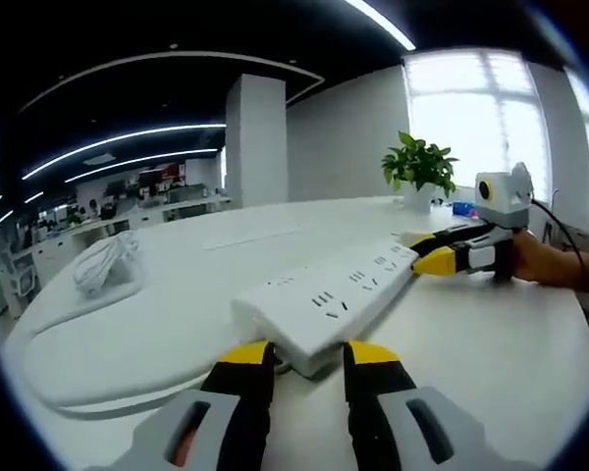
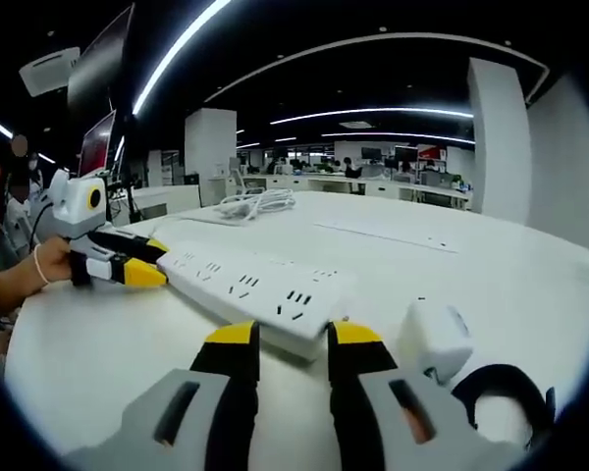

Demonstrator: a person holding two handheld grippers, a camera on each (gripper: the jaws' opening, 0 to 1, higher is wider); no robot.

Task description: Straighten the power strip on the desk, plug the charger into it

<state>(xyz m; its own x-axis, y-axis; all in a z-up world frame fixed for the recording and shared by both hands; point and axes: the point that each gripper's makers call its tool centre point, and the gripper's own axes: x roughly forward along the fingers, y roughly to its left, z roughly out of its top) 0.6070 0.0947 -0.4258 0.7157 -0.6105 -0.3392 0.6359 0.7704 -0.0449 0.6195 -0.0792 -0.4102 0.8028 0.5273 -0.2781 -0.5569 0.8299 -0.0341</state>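
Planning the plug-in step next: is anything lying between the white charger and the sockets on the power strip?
Nothing visible. In the right gripper view the charger sits on the desk just beside the near end of the power strip, bare desk between them. The right tool is at that end; the left tool is at the far end.

In the left gripper view, a white power strip (image 1: 334, 294) lies slantwise on the white counter (image 1: 491, 363). The left claw (image 1: 309, 355) sits at its near end, yellow tips parted on either side of that end. The right claw (image 1: 417, 257) meets the far end. A coiled white cable (image 1: 106, 263) rests well apart, a potted plant (image 1: 419, 169) behind.
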